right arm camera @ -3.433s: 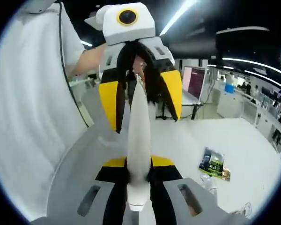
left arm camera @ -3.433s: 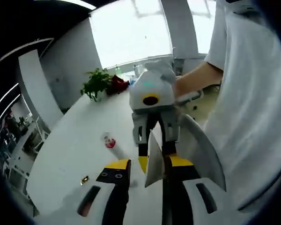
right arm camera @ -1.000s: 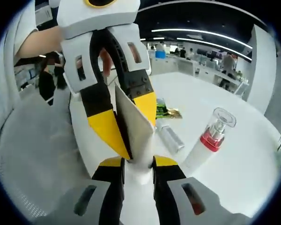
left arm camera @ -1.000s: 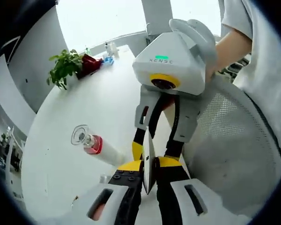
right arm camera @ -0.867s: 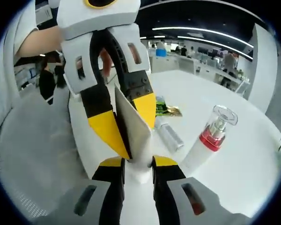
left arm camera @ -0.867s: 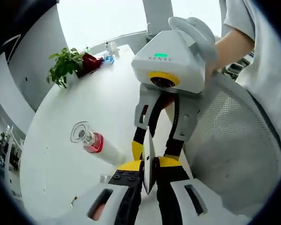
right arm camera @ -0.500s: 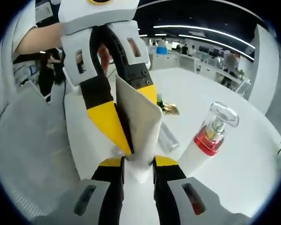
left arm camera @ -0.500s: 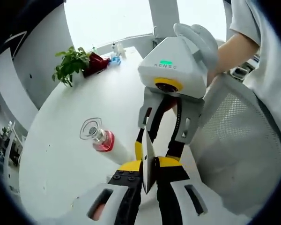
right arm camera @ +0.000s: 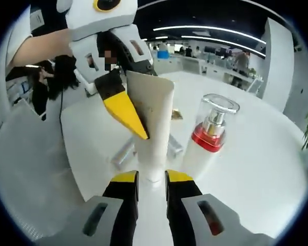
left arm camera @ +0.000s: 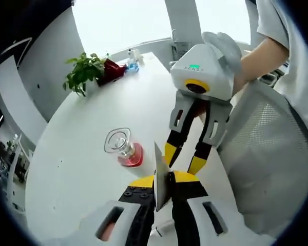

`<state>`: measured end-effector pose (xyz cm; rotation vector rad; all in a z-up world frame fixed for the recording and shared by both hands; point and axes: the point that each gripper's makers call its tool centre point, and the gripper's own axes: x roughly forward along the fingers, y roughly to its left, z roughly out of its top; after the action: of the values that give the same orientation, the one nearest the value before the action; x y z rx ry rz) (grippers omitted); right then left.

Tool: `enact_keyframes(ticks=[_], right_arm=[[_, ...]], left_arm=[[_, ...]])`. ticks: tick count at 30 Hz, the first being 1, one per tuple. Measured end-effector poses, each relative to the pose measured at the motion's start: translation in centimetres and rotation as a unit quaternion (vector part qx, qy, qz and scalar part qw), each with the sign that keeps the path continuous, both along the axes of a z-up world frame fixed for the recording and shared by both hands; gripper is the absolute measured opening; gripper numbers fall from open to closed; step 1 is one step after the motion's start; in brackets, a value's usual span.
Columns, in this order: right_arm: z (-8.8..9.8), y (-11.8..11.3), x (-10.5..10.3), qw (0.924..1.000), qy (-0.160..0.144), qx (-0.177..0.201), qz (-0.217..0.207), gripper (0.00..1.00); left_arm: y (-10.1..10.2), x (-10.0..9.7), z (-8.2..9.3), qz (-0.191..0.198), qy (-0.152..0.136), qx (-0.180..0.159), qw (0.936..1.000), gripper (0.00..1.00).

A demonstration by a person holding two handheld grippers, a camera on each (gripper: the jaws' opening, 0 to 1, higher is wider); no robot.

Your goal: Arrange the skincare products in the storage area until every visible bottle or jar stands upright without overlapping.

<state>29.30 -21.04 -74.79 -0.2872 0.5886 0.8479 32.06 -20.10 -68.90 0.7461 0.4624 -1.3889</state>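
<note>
A white squeeze tube (left arm camera: 158,171) (right arm camera: 153,128) is held above the table, flat crimped end away from my right gripper. My left gripper (left arm camera: 164,180) is shut on it; in the right gripper view one of its yellow fingertips (right arm camera: 124,115) presses the tube's face. My right gripper (left arm camera: 184,159) (right arm camera: 151,178) faces it, jaws apart with bare table between them, and the tube's narrow end sits just at its tips. A white pump bottle (left arm camera: 127,151) (right arm camera: 208,136) with a red collar and clear cap stands on the table beside the tube. A small silver tube (right arm camera: 124,149) lies flat behind it.
The white round table (left arm camera: 66,154) runs back to a potted plant (left arm camera: 84,77), a red pot (left arm camera: 113,70) and small bottles (left arm camera: 133,54) at its far edge. A grey mesh chair (left arm camera: 267,154) (right arm camera: 25,169) stands close by. A person's forearm (left arm camera: 256,51) reaches in.
The two grippers have drawn apart; the right gripper's tips now stand free of the tube, which stays in the left gripper. Both views shifted, bringing the pump bottle closer to the middle.
</note>
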Motion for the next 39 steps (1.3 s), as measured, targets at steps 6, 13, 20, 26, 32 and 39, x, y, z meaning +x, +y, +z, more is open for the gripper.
enact_keyframes(ticks=[6, 13, 20, 26, 32, 39], right_arm=[[0.0, 0.0, -0.1, 0.9999, -0.001, 0.005, -0.010, 0.20], [0.1, 0.4, -0.3, 1.0000, -0.003, 0.006, -0.006, 0.19], [0.0, 0.2, -0.2, 0.9998, -0.001, 0.011, -0.013, 0.19], [0.0, 0.4, -0.2, 0.9999, -0.001, 0.013, -0.011, 0.19], [-0.1, 0.4, -0.2, 0.9998, 0.000, 0.014, -0.014, 0.18], [-0.1, 0.4, -0.2, 0.9998, 0.000, 0.015, -0.013, 0.18]], left_arm=[[0.0, 1.5, 0.1, 0.009, -0.013, -0.001, 0.9999, 0.15], [0.1, 3.0, 0.1, 0.016, -0.021, 0.000, 0.9997, 0.15], [0.0, 4.0, 0.1, 0.024, -0.022, -0.006, 0.9995, 0.16], [-0.2, 4.3, 0.2, 0.024, -0.029, -0.008, 0.9993, 0.16], [-0.2, 4.6, 0.2, 0.020, -0.031, -0.005, 0.9993, 0.17], [-0.1, 4.5, 0.1, 0.026, -0.028, -0.005, 0.9993, 0.18]])
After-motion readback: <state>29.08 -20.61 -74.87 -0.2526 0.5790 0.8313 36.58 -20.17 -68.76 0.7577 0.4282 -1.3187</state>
